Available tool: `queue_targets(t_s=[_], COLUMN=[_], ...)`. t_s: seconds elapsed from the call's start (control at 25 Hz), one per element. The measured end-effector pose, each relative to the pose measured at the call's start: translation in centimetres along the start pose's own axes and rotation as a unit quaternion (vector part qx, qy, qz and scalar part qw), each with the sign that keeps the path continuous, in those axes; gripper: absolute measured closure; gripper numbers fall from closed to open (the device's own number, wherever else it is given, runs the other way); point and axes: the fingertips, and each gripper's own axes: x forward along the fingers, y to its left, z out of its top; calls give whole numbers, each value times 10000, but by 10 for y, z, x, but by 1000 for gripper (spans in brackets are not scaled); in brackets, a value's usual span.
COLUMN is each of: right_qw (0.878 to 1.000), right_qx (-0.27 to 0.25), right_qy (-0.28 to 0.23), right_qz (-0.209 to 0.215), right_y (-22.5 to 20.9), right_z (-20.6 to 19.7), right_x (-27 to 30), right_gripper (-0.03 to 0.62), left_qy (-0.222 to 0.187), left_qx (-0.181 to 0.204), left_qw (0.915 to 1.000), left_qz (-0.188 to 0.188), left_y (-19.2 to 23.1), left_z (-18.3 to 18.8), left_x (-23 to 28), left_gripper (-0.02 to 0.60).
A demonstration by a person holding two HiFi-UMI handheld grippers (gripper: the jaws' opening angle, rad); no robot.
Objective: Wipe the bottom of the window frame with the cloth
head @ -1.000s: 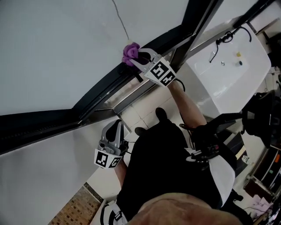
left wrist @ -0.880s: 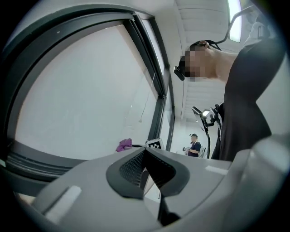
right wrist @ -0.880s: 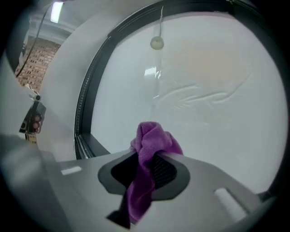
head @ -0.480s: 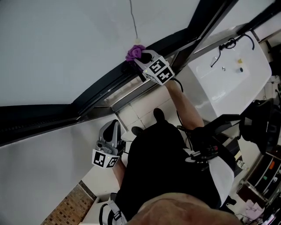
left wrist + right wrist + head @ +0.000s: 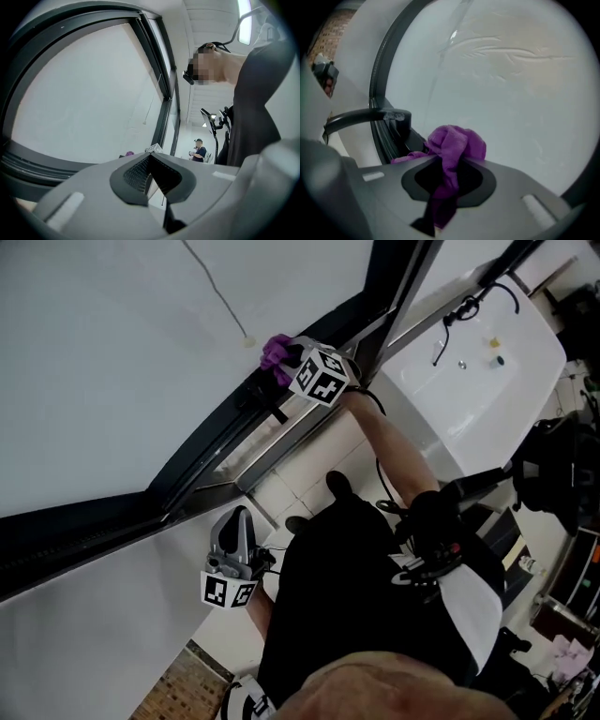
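The crumpled purple cloth (image 5: 454, 145) sits clamped between the jaws of the right gripper (image 5: 286, 357), pressed against the bottom rail of the dark metal window frame (image 5: 216, 432). The left gripper (image 5: 236, 526) hangs low beside the person's body, jaws closed on nothing.

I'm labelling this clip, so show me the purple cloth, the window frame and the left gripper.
purple cloth (image 5: 457, 143): right gripper view, on its bunched upper fold.
window frame (image 5: 211, 437): head view, on the dark bottom rail.
left gripper (image 5: 238, 519): head view, between its closed jaw tips.

Steep overhead view; window frame (image 5: 202, 442) shared
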Motion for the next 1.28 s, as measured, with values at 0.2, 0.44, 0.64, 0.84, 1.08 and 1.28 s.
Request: queue_targets(t_s=[0.2, 0.44, 0.64, 0.84, 1.08, 1.28], right_qw=[9989, 9933, 9814, 9476, 9249, 9373], right_qx=[-297, -254, 16, -187, -547, -287], right_qy=[213, 697, 1290, 2225, 2665, 2097], right_qz=[-282, -883, -1425, -2286, -2655, -2769], right_y=[-17, -83, -155, -208, -226, -209], right_z=[-13, -60, -107, -147, -160, -145], right_x=[-7, -26, -47, -65, -68, -85], right_gripper=[525, 525, 525, 526, 530, 525], left_qy=[11, 40, 11, -14, -115, -96], left_qx=[40, 16, 17, 41, 46, 26], left_qw=[9999, 10000, 10000, 9999, 9999, 9999], left_qz=[-106, -76, -77, -112, 16, 6], left_y=[-7, -10, -11, -17, -12, -11], left_z=[1, -2, -1, -2, 2, 1], left_x=[9, 16, 19, 20, 10, 4], left_gripper=[581, 581, 581, 581, 581, 581])
